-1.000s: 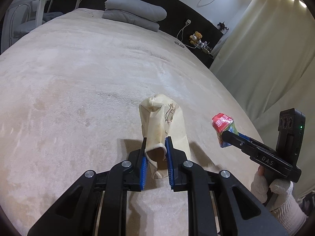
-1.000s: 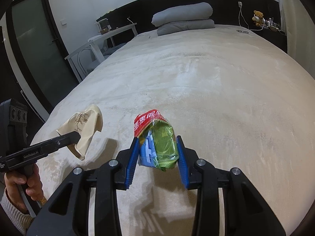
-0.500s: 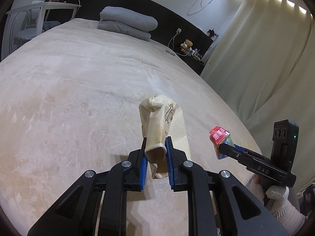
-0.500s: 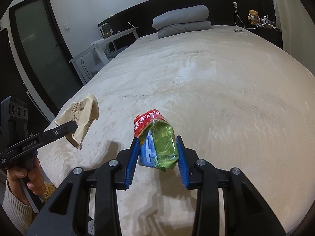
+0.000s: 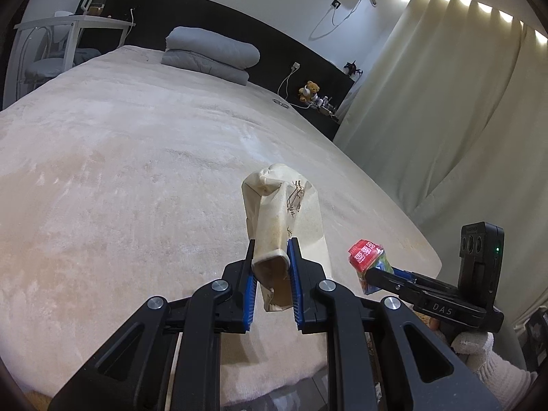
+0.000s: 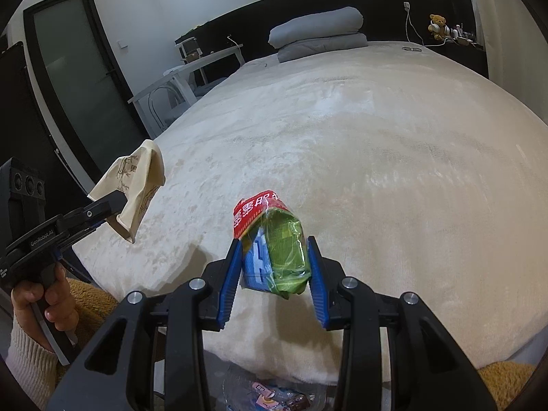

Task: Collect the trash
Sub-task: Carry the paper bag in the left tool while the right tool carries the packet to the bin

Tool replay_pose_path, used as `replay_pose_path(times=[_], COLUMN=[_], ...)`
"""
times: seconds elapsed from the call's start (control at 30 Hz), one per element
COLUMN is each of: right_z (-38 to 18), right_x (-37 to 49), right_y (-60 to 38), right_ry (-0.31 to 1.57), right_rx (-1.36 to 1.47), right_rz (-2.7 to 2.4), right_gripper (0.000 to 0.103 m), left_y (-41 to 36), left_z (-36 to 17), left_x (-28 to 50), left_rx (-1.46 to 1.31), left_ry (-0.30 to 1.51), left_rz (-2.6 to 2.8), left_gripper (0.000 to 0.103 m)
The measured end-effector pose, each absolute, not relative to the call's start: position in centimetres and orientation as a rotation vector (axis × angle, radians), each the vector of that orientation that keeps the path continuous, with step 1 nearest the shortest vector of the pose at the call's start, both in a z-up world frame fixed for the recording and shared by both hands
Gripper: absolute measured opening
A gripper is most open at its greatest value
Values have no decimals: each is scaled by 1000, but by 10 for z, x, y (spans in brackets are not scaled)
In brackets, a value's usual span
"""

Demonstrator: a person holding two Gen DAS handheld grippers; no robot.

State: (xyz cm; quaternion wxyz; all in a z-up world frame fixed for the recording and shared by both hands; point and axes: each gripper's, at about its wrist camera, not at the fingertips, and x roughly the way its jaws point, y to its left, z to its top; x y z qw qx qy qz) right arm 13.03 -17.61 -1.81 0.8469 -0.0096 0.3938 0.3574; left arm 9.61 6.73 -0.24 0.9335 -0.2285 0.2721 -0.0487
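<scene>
You've pulled both pieces back off the bed (image 5: 144,157) since a second ago, so pickup looks done. Your left tongs (image 5: 271,267) are pinched on the beige paper bag (image 5: 284,212), your right tongs (image 6: 273,267) are clamped on the red-and-green snack wrapper (image 6: 274,236), both hanging over the foot edge. Drop-off is probably next. Something clear with wrappers (image 6: 274,395) sits below, cut off, can't tell if it's the bin.

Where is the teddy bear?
The teddy bear sits far back on the dark shelf right of the bed, near the grey bedding.
</scene>
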Motion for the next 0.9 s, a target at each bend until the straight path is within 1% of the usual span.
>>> replay_pose_path(times=[0.63, 0.9], right_z=[-18, -21], right_x=[66, 47], right_y=[-202, -207], right_ry=[813, 823], right_rx=[2, 14], right_rz=[803, 829], right_gripper=[38, 38], left_y=[30, 16], left_z=[-13, -22], left_x=[31, 15], left_rx=[-448, -439], left_ry=[536, 562], left_rz=[-134, -155], left_gripper=[16, 16])
